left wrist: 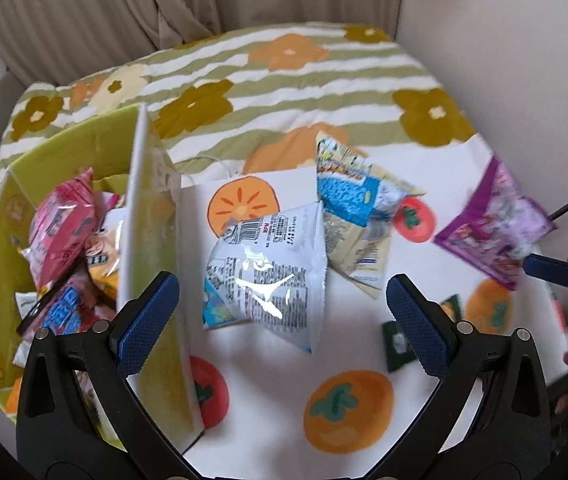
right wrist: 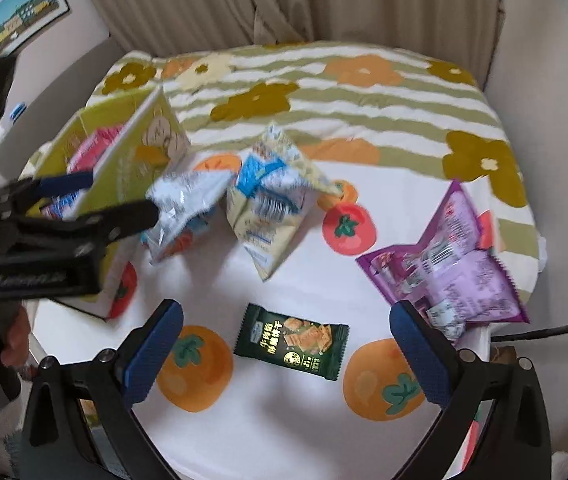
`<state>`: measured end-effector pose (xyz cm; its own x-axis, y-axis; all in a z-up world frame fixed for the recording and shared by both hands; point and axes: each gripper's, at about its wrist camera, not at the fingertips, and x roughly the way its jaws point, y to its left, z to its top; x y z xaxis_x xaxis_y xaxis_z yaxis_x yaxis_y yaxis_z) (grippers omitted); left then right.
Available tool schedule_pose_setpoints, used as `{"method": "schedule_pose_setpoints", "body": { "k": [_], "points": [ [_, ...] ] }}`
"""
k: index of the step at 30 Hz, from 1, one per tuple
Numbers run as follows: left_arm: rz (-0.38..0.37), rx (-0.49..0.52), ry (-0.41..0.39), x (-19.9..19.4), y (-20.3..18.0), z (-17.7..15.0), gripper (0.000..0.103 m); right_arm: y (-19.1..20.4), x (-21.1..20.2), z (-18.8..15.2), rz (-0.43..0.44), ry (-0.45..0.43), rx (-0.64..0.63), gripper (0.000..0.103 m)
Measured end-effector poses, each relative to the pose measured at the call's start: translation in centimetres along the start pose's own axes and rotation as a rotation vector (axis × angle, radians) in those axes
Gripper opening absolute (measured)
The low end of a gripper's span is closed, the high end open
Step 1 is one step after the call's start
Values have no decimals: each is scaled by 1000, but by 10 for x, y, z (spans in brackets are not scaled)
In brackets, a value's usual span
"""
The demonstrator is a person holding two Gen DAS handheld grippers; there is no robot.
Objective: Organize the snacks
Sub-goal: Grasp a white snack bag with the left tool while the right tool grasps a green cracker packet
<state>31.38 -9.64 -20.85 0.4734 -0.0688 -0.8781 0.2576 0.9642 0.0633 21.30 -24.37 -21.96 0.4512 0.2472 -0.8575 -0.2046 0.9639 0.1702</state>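
Observation:
A green box [left wrist: 3, 208] at the left holds several snack packs, among them a pink one [left wrist: 63, 220]; it also shows in the right wrist view [right wrist: 123, 152]. My left gripper [left wrist: 281, 312] is open, its jaws on either side of a white-blue snack bag [left wrist: 267, 264] lying beside the box wall. A cream-blue bag [left wrist: 356, 216] and a purple bag [left wrist: 492, 220] lie further right. My right gripper [right wrist: 286, 344] is open above a small dark green cracker packet [right wrist: 292, 346]. The purple bag [right wrist: 452, 260] lies by its right finger.
Everything rests on a white cloth with orange fruit prints [right wrist: 267, 420] over a striped floral blanket [left wrist: 304, 80]. Beige curtains [left wrist: 103, 8] hang behind. A dark cable [right wrist: 556, 328] runs at the right edge. A hand [right wrist: 11, 336] holds the left gripper's handle.

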Motion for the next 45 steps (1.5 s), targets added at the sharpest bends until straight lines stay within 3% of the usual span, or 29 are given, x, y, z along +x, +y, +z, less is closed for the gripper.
{"method": "schedule_pose_setpoints", "body": {
  "k": [5, 12, 20, 29, 30, 34, 41, 45],
  "points": [
    [48, 21, 56, 36, -8, 6, 103, -7, 32, -5, 56, 46, -43, 103],
    [103, 49, 105, 70, -12, 7, 103, 2, 64, -11, 119, 82, -199, 103],
    [175, 137, 100, 85, -18, 11, 102, 11, 97, -19, 139, 142, -333, 103],
    [260, 290, 132, 95, -27, 6, 89, 5, 104, -32, 154, 169, -387, 103],
    [264, 292, 144, 99, -26, 6, 84, 5, 103, -34, 154, 171, -397, 103],
    [249, 295, 145, 101, -22, 6, 83, 4, 100, -43, 158, 180, -427, 103],
    [242, 301, 118, 97, -22, 3, 66, 10, 97, -62, 132, 177, -503, 102],
    [228, 287, 117, 92, -21, -1, 61, 9, 95, -66, 103, 150, -532, 92]
  ]
}}
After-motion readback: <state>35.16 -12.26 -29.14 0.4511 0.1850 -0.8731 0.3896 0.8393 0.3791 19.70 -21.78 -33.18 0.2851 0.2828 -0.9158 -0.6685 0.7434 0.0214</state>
